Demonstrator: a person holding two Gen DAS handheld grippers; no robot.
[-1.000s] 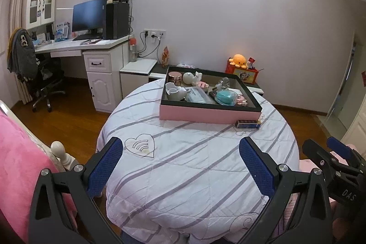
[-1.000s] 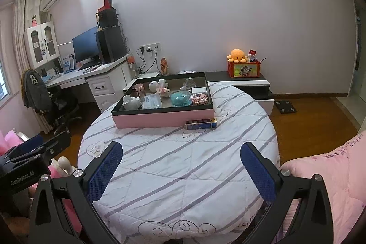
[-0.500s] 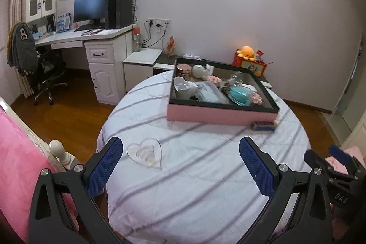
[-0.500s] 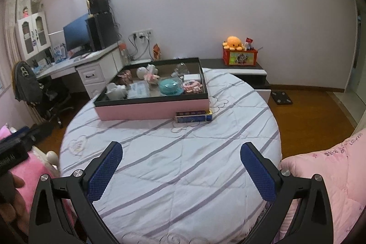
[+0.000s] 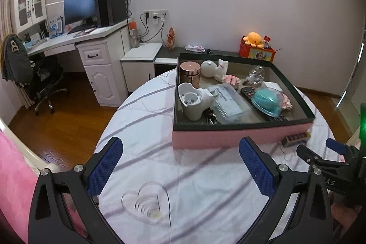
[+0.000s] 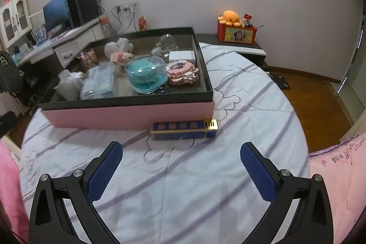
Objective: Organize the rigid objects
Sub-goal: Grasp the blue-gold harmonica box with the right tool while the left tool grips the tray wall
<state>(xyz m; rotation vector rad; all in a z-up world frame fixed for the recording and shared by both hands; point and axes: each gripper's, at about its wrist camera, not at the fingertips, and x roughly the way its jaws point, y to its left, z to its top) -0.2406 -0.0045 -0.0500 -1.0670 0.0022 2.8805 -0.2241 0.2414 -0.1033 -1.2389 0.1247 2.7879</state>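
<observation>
Right hand-held gripper, fingers spread, shows lettering "DAS" on its body.

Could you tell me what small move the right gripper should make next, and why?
Probably ease the right gripper forward and down toward the blue and gold box. It lies on the quilt outside the pink tray, against its front wall, almost centred ahead of the open fingers, which hold nothing. The left gripper is also open and empty.
</observation>
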